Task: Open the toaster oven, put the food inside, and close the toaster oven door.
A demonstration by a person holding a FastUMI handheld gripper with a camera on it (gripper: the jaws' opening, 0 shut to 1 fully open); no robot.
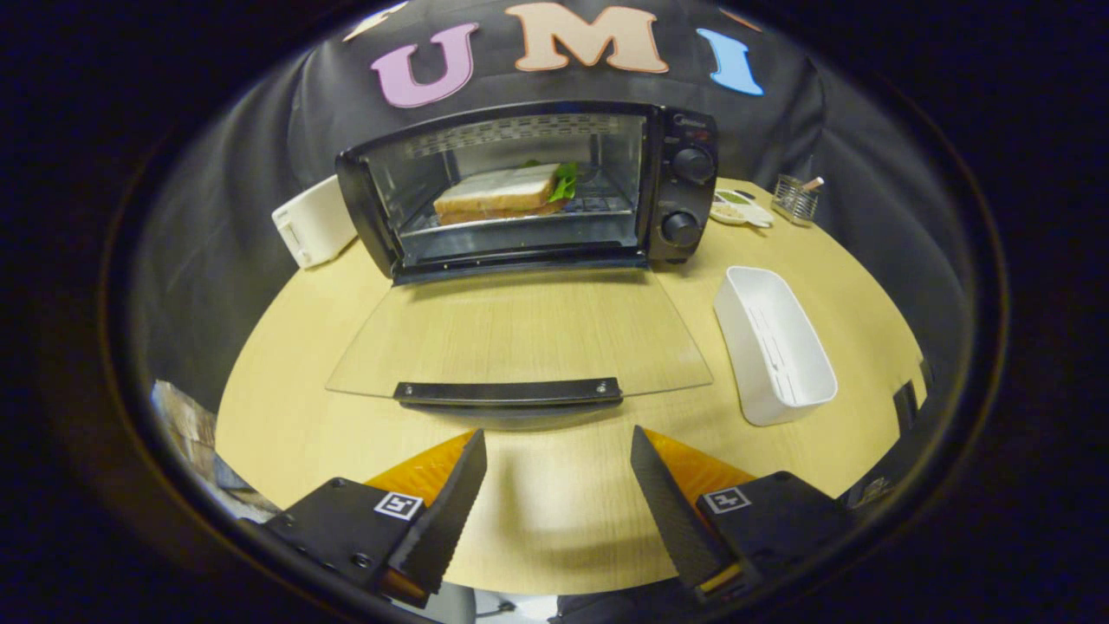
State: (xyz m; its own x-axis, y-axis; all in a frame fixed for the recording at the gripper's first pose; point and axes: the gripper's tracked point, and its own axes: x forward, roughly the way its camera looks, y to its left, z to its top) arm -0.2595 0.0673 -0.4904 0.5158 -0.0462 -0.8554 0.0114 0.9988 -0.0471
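Beyond the fingers, the toaster oven (528, 186) stands open on the table (286, 416), mouth facing the gripper (559, 446).
Its sandwich (501, 192) lies inside on the rack, long axis across the cavity. Glass door (520, 334) lies flat, handle (508, 392) just ahead of the spread, empty fingers; white tray (774, 347) beside.

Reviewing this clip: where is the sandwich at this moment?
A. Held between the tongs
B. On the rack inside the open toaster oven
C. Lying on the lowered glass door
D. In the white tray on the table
B: the sandwich sits on the rack inside the toaster oven, whose glass door is folded down flat; the tongs are open and hold nothing, just short of the door handle, and the white tray has nothing in it.
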